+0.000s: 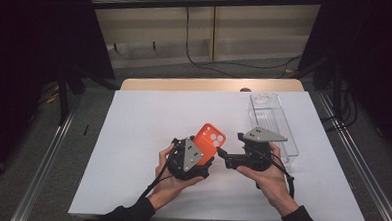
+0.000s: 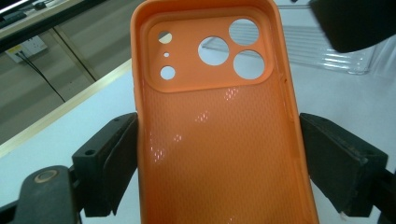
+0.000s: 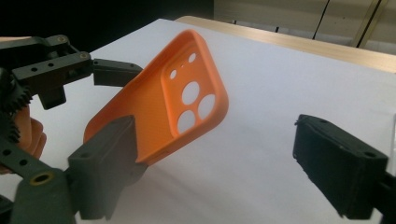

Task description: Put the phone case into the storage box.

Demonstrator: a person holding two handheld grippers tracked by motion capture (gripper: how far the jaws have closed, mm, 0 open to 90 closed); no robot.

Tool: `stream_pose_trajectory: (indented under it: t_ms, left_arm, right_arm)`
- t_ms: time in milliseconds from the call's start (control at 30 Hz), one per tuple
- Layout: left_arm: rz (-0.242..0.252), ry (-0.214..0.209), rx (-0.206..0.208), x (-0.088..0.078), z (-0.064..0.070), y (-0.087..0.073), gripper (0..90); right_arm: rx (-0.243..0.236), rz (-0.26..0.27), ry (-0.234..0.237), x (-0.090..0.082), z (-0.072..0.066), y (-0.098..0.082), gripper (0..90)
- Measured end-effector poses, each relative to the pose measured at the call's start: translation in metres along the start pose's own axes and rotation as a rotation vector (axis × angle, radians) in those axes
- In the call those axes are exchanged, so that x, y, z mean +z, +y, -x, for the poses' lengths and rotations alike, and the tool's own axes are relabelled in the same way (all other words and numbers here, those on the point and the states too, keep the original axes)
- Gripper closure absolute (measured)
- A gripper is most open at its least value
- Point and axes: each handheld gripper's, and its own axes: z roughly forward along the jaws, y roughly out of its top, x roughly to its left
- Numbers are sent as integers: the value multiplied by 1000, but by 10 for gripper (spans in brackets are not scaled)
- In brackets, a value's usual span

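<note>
Orange phone case held up over the bench

High view: left hand-held gripper (image 1: 194,153) pinching the phone case (image 1: 208,141) mid-air. Left gripper view: jaws clamp its long edges; looks light and bendy, so edges are safest. Right gripper view: right hand-held gripper (image 3: 219,163) spread wide, empty.

Lab-type recording bay: white-covered table (image 1: 132,138), dark curtains (image 1: 32,33), metal frame rails (image 1: 44,159), trailing cables (image 1: 201,60).
</note>
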Motion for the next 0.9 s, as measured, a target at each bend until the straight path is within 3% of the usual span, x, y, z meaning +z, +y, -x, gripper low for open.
stream_pose_trajectory:
  t_ms: [267,433,900]
  left_arm:
    - [31,32,-7,-3,-2,1,154]
    - [33,30,10,-3,1,1,154]
    - [28,18,27,-1,7,-2,154]
  right_arm:
    - [17,-18,13,3,-1,6,217]
    - [58,-47,31,4,-3,13,325]
    - [172,-138,61,4,5,16,524]
